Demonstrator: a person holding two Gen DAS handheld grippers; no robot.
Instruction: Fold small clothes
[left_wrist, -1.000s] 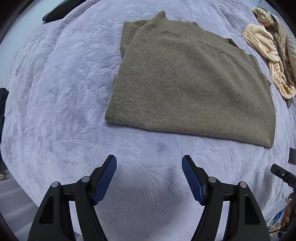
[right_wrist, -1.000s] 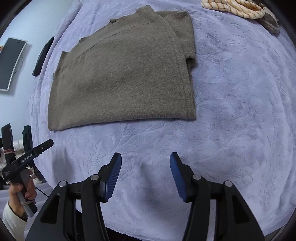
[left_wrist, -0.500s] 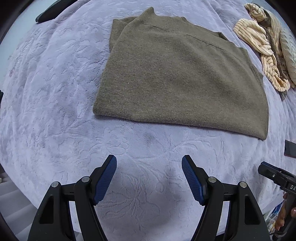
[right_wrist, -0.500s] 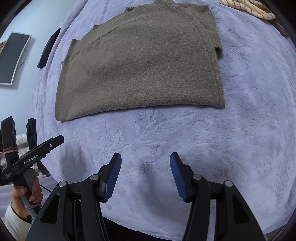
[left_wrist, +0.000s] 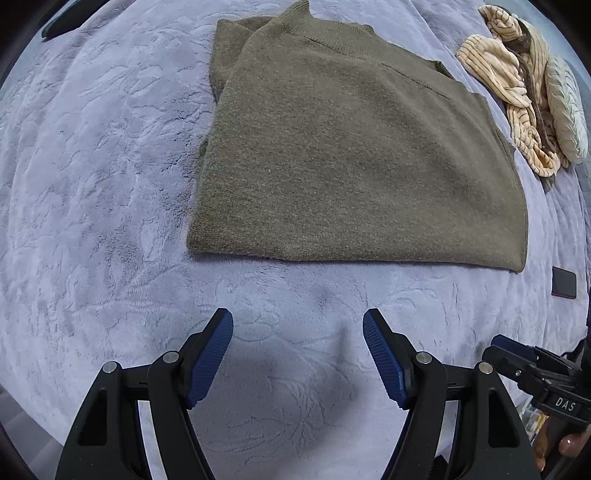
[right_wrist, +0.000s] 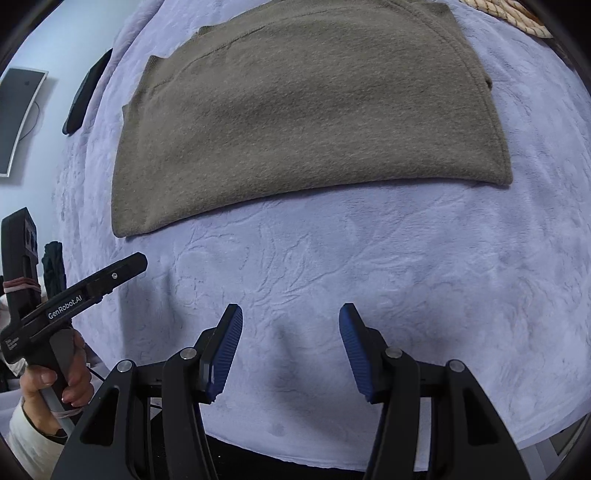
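Note:
An olive-brown knitted sweater (left_wrist: 354, 147) lies flat on the lilac embossed bedspread (left_wrist: 92, 184), its sleeves folded in and its neck at the far side. The right wrist view shows the same sweater (right_wrist: 306, 110) filling the upper half. My left gripper (left_wrist: 297, 325) hangs open over bare bedspread a short way in front of the sweater's near hem. My right gripper (right_wrist: 291, 317) is open too, above the blanket near the bed's front edge, short of the hem. Nothing is between either pair of blue pads.
A heap of cream striped and cable-knit clothes (left_wrist: 524, 92) lies at the far right of the bed. A dark phone-like slab (left_wrist: 563, 282) rests at the right edge, a dark long object (right_wrist: 85, 99) at the left edge. A hand (right_wrist: 55, 384) grips the left tool's handle.
Both grippers have drawn closer to the sweater, which now looks larger. In the right wrist view it slid right and up; in the left wrist view its hem came nearer. The jaws kept their width.

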